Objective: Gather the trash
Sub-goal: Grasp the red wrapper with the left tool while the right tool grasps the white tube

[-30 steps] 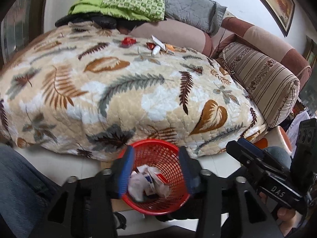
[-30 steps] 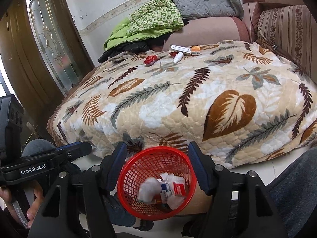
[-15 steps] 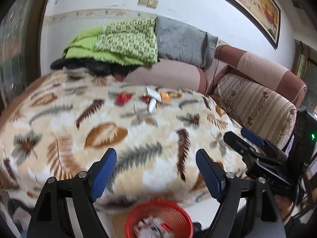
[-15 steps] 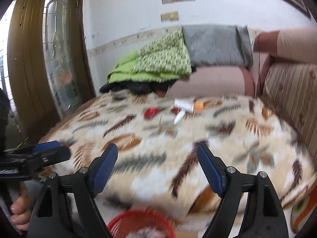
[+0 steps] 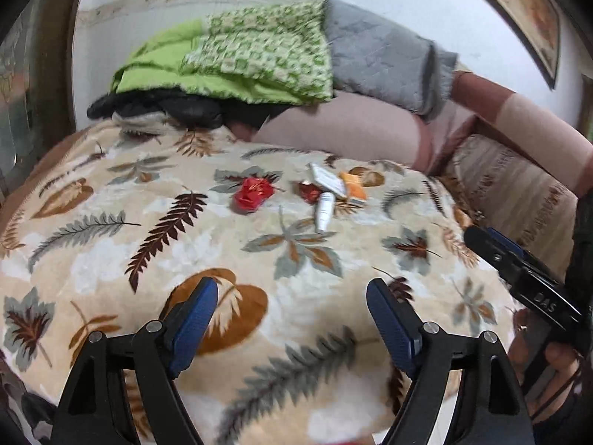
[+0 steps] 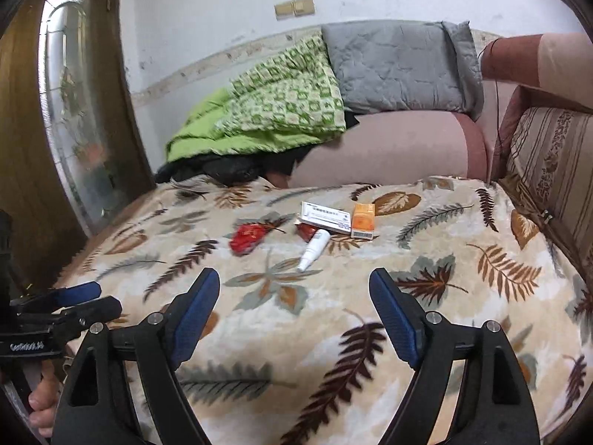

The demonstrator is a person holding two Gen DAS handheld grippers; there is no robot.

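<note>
Trash lies in a cluster at the far side of the leaf-patterned blanket (image 5: 222,244) (image 6: 463,259). It comprises a crumpled red wrapper (image 5: 252,194) (image 6: 246,237), a small red wrapper (image 5: 309,191) (image 6: 307,231), a white tube (image 5: 324,211) (image 6: 313,250), a flat white box (image 5: 328,180) (image 6: 326,218) and an orange box (image 5: 354,191) (image 6: 363,220). My left gripper (image 5: 291,293) hangs open over the blanket's near part, well short of the trash, with nothing between its fingers. My right gripper (image 6: 294,282) is likewise open and empty, just short of the tube.
A green quilt (image 5: 252,55), a grey cushion (image 6: 400,66) and dark clothing (image 5: 166,107) are piled on the pink sofa back (image 6: 389,144). A striped cushion (image 6: 548,155) lines the right. A wooden glazed door (image 6: 74,111) stands left. A person's hand (image 5: 556,363) holds the other gripper.
Both grippers rose from the red basket on the floor and moved forward over the blanket. Their jaws spread wider. The basket dropped out of view and the trash cluster came nearer.
</note>
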